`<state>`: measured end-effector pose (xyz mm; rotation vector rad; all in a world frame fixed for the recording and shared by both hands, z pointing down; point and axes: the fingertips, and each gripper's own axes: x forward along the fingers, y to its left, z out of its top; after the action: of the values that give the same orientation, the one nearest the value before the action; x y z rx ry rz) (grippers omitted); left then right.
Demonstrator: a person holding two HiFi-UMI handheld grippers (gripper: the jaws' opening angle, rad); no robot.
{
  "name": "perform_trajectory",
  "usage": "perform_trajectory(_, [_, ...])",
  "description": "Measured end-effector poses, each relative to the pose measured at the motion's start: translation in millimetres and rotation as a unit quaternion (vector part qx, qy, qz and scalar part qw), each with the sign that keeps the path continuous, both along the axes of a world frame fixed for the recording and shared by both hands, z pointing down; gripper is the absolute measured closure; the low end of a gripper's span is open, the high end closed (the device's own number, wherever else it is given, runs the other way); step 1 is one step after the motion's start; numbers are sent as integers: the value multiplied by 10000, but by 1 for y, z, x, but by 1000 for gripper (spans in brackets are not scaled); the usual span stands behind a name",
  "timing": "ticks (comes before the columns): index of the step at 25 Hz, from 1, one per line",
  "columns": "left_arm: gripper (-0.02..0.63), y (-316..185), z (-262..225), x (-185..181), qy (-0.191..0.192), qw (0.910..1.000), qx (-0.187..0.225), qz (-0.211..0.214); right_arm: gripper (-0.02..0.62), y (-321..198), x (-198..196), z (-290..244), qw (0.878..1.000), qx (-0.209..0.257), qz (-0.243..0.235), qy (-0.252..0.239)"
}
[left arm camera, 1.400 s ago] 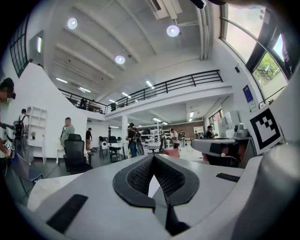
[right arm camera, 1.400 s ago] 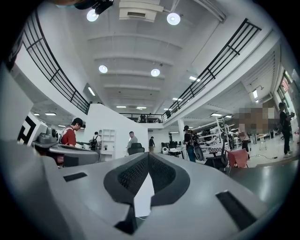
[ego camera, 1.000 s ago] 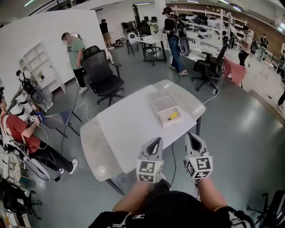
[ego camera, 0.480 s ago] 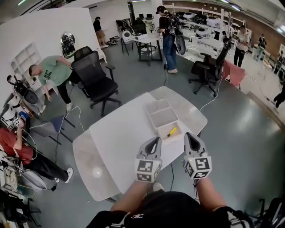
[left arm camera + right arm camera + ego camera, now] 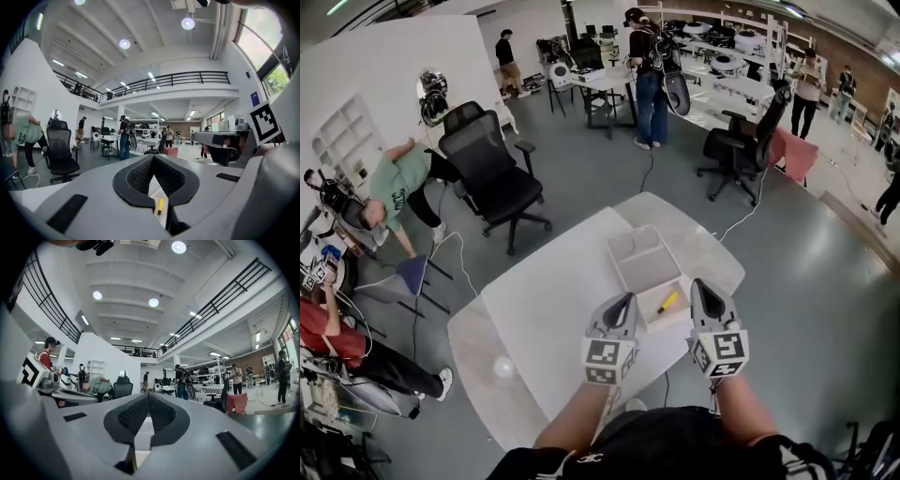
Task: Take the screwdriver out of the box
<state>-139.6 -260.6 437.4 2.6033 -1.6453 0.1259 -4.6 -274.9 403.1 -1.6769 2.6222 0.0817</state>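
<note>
1. Lying in the near half of the white box (image 5: 639,259), the screwdriver (image 5: 667,302) rests flat on the floor of that half; the far half holds nothing that can be seen.
2. In the head view its long axis runs on a slant, from lower left to upper right, across the near half rather than along a wall.
3. Its handle is yellow. In the left gripper view the dark tip is the nearer end, so the tip points back toward the person and the handle points away.
4. The box sits on the white table (image 5: 546,319), near the table's right side.
5. The left gripper (image 5: 627,299) is held over the table's near edge, pointing forward, with its tip just beside the box's near left corner. Its fingers (image 5: 136,176) are clenched tip to tip with nothing gripped; the screwdriver shows through the gap below the tips, further off.
6. The right gripper (image 5: 699,284) is alongside, at the box's right side. Its fingers (image 5: 164,416) also meet at the tips and grasp nothing.
7. The screwdriver lies between the two grippers in the head view, apart from both.
8. A black chair (image 5: 487,169) stands on the floor beyond the table.
</note>
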Motion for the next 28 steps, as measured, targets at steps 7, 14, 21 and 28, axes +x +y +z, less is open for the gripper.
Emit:
perform_trajectory(7, [592, -25, 27, 9, -133, 9993, -329, 152, 581, -20, 12, 24, 9995, -296, 88, -38])
perform_trajectory(14, [592, -48, 50, 22, -468, 9969, -637, -23, 581, -47, 24, 30, 9991, -354, -214, -96])
perform_trajectory(21, [592, -70, 83, 48, -1217, 9858, -1156, 38, 581, -75, 42, 35, 9978, -466, -454, -144])
perform_trajectory(28, [591, -86, 133, 84, -1731, 9629, -2015, 481, 581, -94, 79, 43, 9974, -606, -327, -212])
